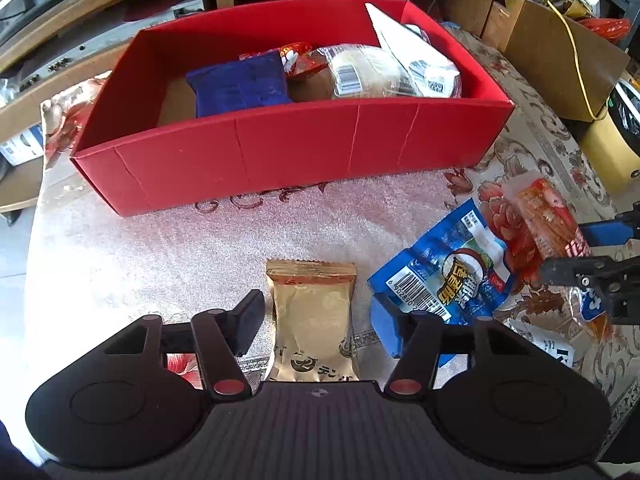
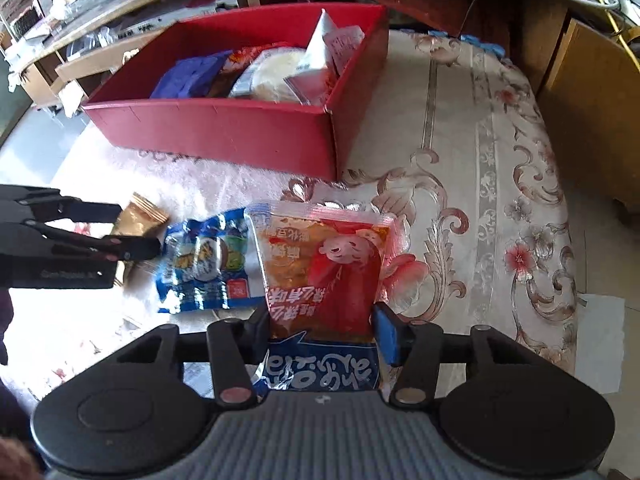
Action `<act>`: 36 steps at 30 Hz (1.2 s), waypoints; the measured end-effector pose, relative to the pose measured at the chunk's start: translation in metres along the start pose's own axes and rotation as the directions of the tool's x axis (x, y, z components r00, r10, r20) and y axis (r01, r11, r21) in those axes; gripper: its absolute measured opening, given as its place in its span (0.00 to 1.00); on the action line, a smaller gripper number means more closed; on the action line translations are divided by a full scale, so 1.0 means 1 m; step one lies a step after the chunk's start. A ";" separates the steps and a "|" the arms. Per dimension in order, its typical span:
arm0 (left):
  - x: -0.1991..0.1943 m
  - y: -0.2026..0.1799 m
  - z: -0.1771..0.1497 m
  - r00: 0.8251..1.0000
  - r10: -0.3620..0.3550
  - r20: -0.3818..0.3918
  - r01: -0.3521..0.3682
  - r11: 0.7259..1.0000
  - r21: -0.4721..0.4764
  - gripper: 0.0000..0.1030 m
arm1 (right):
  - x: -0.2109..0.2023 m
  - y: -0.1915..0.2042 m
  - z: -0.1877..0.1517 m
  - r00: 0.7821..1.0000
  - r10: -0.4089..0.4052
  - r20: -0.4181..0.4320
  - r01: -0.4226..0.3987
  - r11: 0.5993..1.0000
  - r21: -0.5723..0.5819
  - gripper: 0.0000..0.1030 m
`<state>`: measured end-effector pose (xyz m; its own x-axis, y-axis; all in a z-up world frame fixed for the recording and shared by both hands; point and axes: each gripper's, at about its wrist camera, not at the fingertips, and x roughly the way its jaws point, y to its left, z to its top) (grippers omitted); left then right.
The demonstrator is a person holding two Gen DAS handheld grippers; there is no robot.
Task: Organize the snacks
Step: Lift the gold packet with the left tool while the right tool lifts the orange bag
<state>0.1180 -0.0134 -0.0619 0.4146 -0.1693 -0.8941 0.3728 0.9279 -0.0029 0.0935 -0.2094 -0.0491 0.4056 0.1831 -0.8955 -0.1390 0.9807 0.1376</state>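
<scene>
- Snacks split between two places: blue pouch (image 1: 240, 84), wrapped bun (image 1: 360, 68) and white packet (image 1: 416, 56) already inside red box (image 1: 280, 152), at 12 o'clock from both grippers; three packets not yet boxed, on patterned cloth (image 2: 480, 160).
- Left gripper (image 1: 320, 312) lowered over gold packet (image 1: 312, 312), fingers apart, one on each side, with a gap showing at the 3 o'clock pad; probably lined up across the narrow width for a pinch.
- Right gripper (image 2: 320, 320) clamped on red-orange packet (image 2: 324, 264), pads pressing both side edges near the lower seal, likely so the pack hangs flat for the carry.
- Blue coconut packet (image 1: 448, 272) loose between the two grippers, at 2 o'clock from the left one, touching the red-orange pack's edge; untouched, presumably next.
- Open space in the box at its 9 o'clock end, a sensible drop spot.
</scene>
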 end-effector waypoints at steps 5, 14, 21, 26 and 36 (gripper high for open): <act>-0.004 0.004 0.002 1.000 -0.007 0.011 0.007 1.000 -0.020 0.48 | -0.012 -0.002 0.004 0.999 -0.005 0.053 0.004 1.000 0.025 0.43; 0.002 -0.001 0.003 1.000 0.025 0.003 -0.025 1.000 -0.012 0.45 | -0.018 0.000 0.008 0.997 0.011 0.076 -0.013 1.000 0.022 0.43; -0.011 -0.006 0.002 0.999 0.023 0.046 -0.022 1.000 -0.011 0.44 | -0.024 0.000 0.008 0.995 0.012 0.097 -0.014 1.000 0.021 0.43; -0.026 -0.007 0.008 0.996 -0.001 0.092 0.004 0.999 -0.032 0.44 | -0.032 -0.001 0.010 0.991 0.013 0.131 -0.017 0.999 0.029 0.43; -0.049 -0.008 0.040 0.981 -0.033 0.190 0.043 0.998 -0.049 0.44 | -0.044 0.008 0.034 0.980 0.003 0.201 -0.005 1.000 0.011 0.43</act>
<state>0.1285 -0.0255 -0.0005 0.5527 -0.2596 -0.7919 0.3490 0.9350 -0.0628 0.1055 -0.2072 0.0059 0.5785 0.1957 -0.7919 -0.1313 0.9805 0.1464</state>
